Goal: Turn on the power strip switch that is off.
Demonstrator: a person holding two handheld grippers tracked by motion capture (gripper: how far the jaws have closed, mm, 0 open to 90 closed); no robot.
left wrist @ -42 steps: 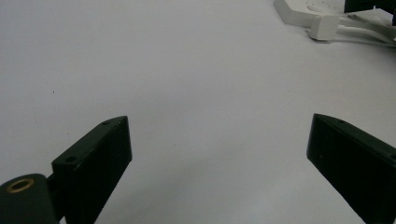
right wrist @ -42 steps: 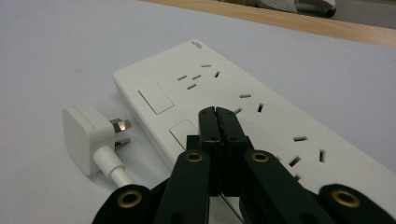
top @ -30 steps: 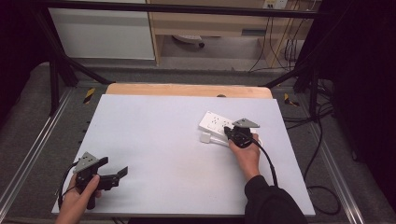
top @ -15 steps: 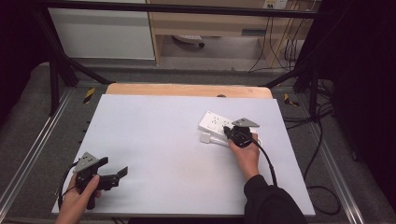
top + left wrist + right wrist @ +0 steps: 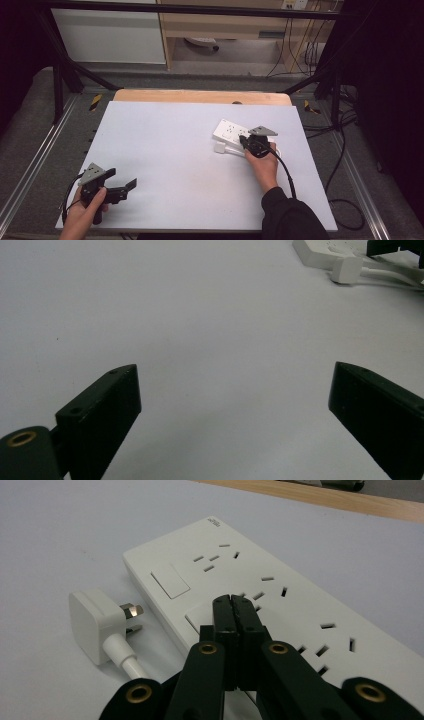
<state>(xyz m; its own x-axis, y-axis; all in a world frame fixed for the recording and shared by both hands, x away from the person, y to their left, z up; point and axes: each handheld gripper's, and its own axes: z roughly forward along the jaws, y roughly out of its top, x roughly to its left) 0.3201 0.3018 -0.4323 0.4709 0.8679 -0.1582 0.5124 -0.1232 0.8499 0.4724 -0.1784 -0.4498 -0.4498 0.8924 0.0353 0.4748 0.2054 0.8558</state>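
One power strip (image 5: 231, 133) and one plug (image 5: 220, 148) on tabletop (image 5: 165, 150), right of centre. Right claw (image 5: 233, 600) pressed together, tips over strip's second switch. Left claw (image 5: 131, 184) spread wide near front-left edge, bare tabletop between.

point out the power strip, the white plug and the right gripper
power strip (image 5: 300, 605), right gripper view, its socketed top face
white plug (image 5: 92, 622), right gripper view, its square body
right gripper (image 5: 233, 605), right gripper view, tips of its closed jaws
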